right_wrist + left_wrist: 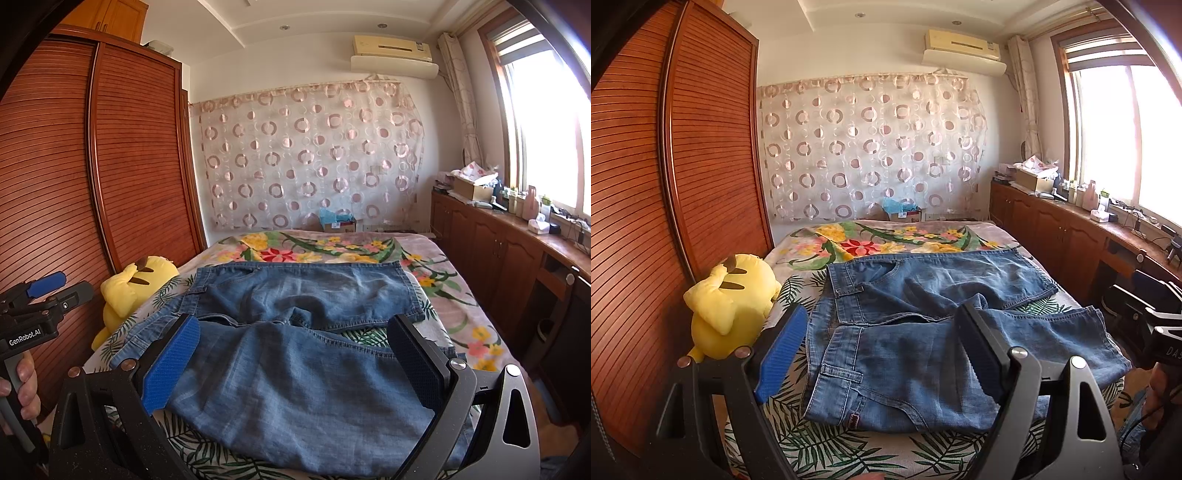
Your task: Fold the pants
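Both claws, left claw (886, 354) and right claw (295, 365), gape wide, empty, above the jeans (905, 332); snagging one layer could bunch them.

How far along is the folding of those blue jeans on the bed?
Barely begun. The blue denim jeans lie spread on the floral bedspread, legs apart and unfolded. The left gripper and right gripper hover open above them, gripping nothing. Every fold is left.
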{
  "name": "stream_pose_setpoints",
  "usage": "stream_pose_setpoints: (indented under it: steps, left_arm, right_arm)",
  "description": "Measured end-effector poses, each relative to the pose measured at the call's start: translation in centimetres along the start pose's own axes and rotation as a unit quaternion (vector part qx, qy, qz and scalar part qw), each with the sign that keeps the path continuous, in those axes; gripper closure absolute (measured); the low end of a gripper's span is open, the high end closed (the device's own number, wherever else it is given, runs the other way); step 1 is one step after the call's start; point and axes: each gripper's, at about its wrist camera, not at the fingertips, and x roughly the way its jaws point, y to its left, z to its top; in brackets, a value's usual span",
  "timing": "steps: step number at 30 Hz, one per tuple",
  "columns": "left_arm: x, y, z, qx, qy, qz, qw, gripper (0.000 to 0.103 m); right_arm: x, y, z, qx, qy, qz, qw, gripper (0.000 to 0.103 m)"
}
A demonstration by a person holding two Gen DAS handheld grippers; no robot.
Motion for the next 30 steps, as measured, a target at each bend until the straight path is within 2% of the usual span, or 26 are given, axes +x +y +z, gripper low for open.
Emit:
stream_pose_setpoints:
  steps: [30]
  left_arm:
    - [-0.3,0.16,0.16,0.001,-0.003,0.0,1.0,0.02]
  right_arm:
    - [-0.04,0.13,0.06,-0.001,-0.001,0.0,1.0,0.002]
